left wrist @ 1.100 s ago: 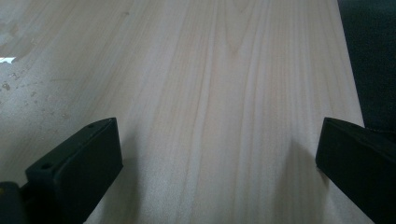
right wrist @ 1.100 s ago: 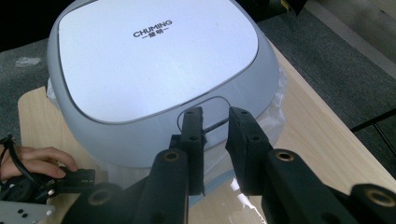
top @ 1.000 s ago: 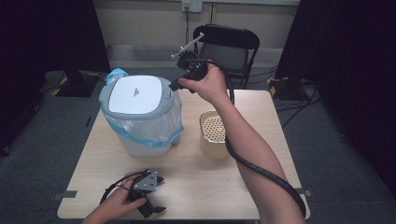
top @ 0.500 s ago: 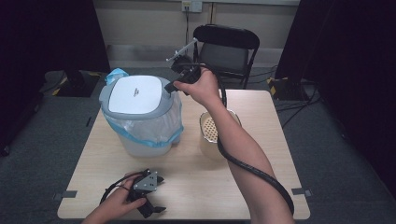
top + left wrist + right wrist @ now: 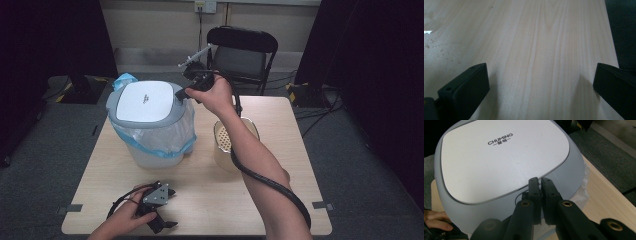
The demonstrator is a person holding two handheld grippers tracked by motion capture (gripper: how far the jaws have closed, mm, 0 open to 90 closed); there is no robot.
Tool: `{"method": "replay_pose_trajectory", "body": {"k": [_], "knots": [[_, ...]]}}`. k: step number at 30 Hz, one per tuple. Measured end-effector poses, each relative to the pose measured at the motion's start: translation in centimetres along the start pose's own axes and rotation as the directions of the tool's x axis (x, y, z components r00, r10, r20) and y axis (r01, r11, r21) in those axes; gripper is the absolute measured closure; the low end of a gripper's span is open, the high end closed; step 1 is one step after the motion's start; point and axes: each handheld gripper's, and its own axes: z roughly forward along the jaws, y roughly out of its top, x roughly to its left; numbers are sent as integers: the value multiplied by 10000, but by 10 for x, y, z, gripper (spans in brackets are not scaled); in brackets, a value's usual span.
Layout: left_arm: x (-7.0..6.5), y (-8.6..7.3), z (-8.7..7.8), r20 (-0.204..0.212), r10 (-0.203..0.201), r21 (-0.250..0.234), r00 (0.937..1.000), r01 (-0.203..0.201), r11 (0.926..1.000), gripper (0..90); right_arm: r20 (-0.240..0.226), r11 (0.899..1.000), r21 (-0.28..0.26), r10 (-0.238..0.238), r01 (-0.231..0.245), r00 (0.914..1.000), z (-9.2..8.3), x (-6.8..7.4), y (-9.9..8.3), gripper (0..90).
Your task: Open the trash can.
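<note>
A bin with a white lid (image 5: pixel 145 100) (image 5: pixel 499 157), a grey rim (image 5: pixel 571 170) and a blue bag liner (image 5: pixel 155 145) stands on the left half of the table. My right gripper (image 5: pixel 182 94) (image 5: pixel 540 182) hangs over the lid's right edge, tips just above the grey rim by the seam of the white panel. Its jaws have just been closing and now meet, with nothing between them. My left gripper (image 5: pixel 171 207) (image 5: pixel 541 82) rests on the table near the front edge, jaws wide apart over bare wood.
A beige perforated container (image 5: pixel 222 137) stands right of the bin, partly behind my right forearm. A black folding chair (image 5: pixel 242 55) sits beyond the wooden table (image 5: pixel 285 125). The right gripper's cable (image 5: pixel 280 190) trails along that arm.
My right hand has drifted left, bringing its gripper closer over the bin's lid edge. The left hand and its gripper have stayed put.
</note>
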Motion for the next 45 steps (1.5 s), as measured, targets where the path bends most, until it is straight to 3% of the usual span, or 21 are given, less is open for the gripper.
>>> {"method": "replay_pose_trajectory", "body": {"k": [25,26,31,34,42,45], "knots": [[0,0,0,1,-58,-39,10000,58,10000,0,188,9964,671,-526,512,9984,-1,5,2,900],[0,0,0,-2,-56,-42,10000,56,10000,0,364,9962,682,-561,535,9978,-2,5,2,872],[0,0,0,2,1,2,10000,-1,10000,0,402,9995,276,-159,148,9991,-7,1,-3,717],[0,0,0,3,-1,-2,10000,1,10000,0,476,10000,-16,28,-28,9989,-12,1,-5,582],[0,0,0,5,-18,39,10000,18,10000,0,623,9996,-270,40,-23,9981,-28,5,-18,349],[0,0,0,5,-18,43,10000,18,10000,0,691,9994,-330,89,-67,9976,-34,7,-25,303]]}}
